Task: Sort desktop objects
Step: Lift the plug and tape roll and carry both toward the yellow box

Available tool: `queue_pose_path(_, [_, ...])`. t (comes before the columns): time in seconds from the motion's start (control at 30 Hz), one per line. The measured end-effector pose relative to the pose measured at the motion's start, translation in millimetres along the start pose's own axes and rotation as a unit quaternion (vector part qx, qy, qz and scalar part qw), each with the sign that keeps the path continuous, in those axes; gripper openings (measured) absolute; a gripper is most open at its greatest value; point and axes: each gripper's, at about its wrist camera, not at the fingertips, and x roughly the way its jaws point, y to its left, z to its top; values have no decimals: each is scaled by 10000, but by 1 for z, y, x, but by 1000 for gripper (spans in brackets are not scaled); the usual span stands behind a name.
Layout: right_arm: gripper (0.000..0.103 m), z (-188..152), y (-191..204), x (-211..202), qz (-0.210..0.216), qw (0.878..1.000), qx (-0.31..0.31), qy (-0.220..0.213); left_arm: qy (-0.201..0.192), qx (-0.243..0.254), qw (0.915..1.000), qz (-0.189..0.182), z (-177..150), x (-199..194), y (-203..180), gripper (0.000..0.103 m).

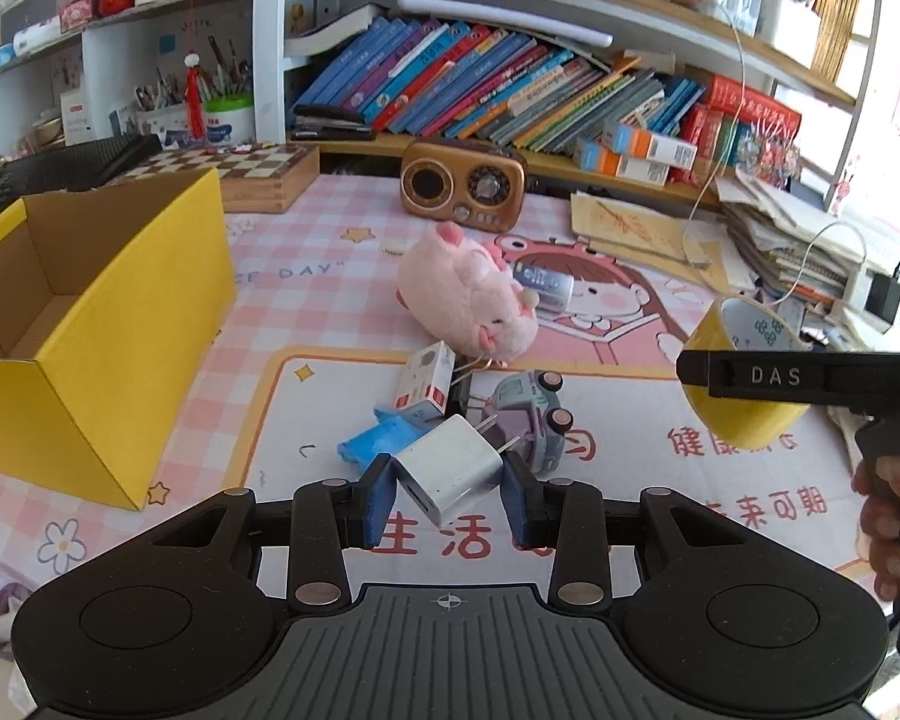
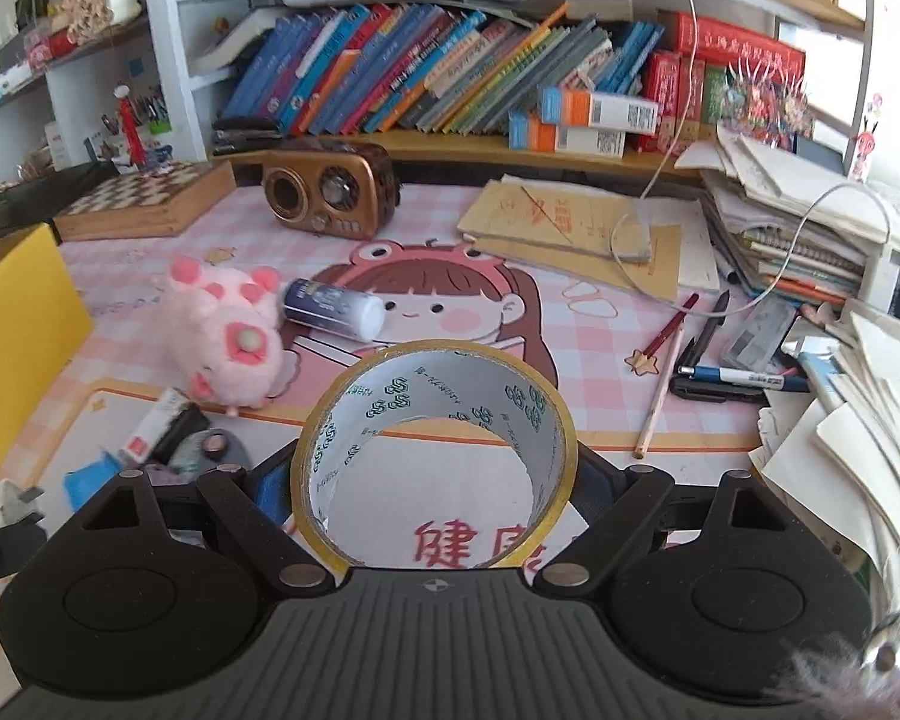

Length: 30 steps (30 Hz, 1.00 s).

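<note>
My left gripper (image 1: 448,483) is shut on a white USB charger plug (image 1: 450,468), held above the desk mat. My right gripper (image 2: 432,480) is shut on a roll of yellow tape (image 2: 435,450); the same roll (image 1: 744,372) shows at the right of the left wrist view, held in the air. On the mat lie a pink plush pig (image 1: 474,294), a glue stick (image 2: 333,307), a small toy car (image 1: 531,420), a white and red small box (image 1: 426,381) and a blue packet (image 1: 378,435). An open yellow cardboard box (image 1: 90,348) stands at the left.
A brown retro radio (image 1: 463,185) and a chessboard box (image 1: 252,171) stand at the back of the desk. Shelves of books (image 1: 498,90) rise behind. Paper stacks (image 2: 810,228), pens and a pencil (image 2: 660,396) crowd the right side. A white cable (image 2: 678,120) hangs down.
</note>
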Motion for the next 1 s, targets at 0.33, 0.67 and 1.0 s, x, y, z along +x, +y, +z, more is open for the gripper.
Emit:
queue_pose_path(0.33, [86, -17, 39, -55, 36, 9995, 228, -208, -189, 113, 9990, -398, -7, -26, 22, 36])
queue_pose_path(0.67, [86, -46, 95, -84, 59, 9996, 232, -146, -315, 203, 9974, -609, -24, -56, 59, 36])
queue_pose_path(1.0, [86, -78, 153, -112, -59, 9996, 244, -124, -220, 154, 9982, -529, -52, -88, 112, 36])
